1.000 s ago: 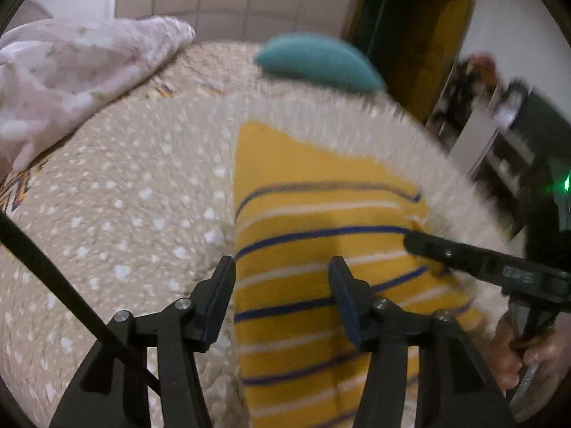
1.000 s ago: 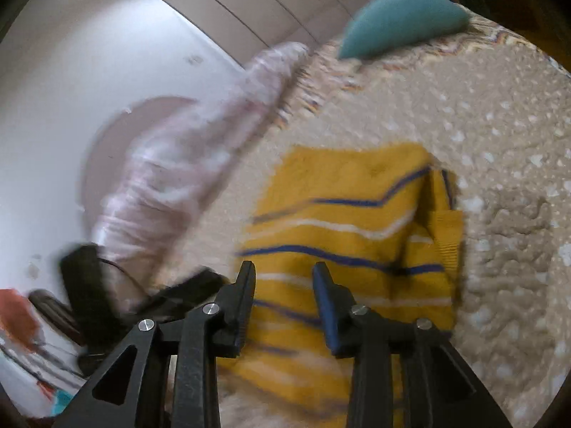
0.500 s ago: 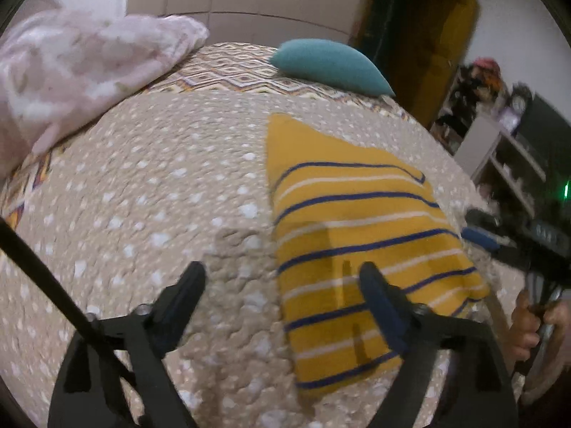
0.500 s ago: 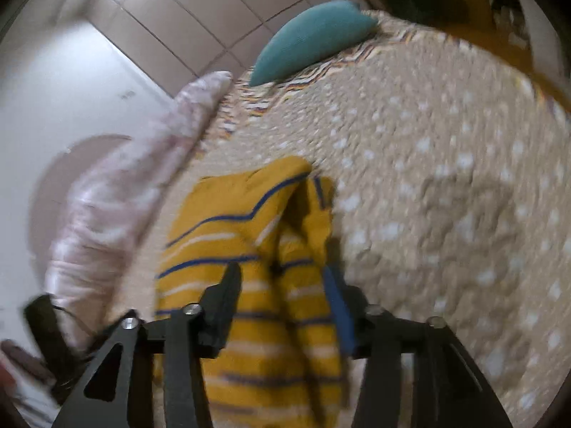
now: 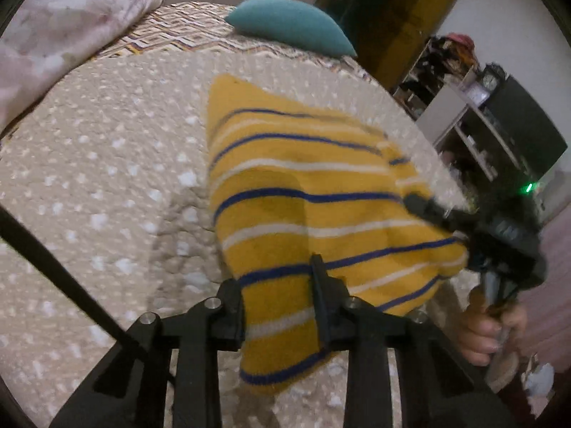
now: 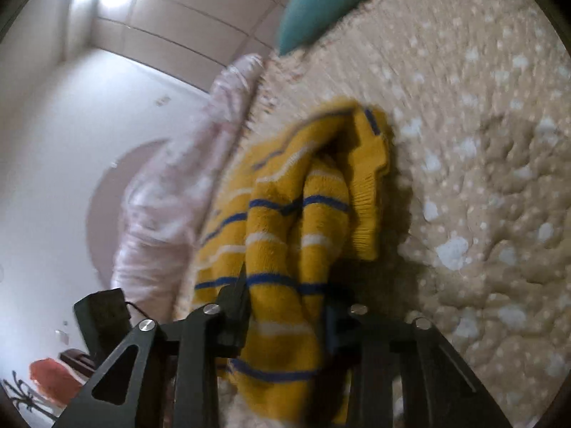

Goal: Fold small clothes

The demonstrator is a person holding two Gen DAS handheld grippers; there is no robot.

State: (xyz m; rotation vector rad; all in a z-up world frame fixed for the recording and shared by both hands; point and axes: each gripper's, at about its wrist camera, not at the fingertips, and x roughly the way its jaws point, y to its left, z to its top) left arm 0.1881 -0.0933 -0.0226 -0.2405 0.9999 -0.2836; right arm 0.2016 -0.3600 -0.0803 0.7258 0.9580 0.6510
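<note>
Now left tool [image 5: 276, 301] pinching yellow striped sweater [image 5: 307, 210], right tool [image 6: 285, 315] pinching its bunched edge

Between the left gripper's [image 5: 278, 306] black fingers, the near hem of the mustard-yellow knit garment with blue and white stripes [image 5: 303, 221] is hidden behind the finger bases. In the right wrist view, motion blur smears the garment's far edge and the pale pink quilt [image 6: 171, 192] left of the right gripper [image 6: 285, 317], whose right fingertip is buried in folds.

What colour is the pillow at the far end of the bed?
Plain teal, clearest in the left wrist view: the pillow lies on the bed.
</note>
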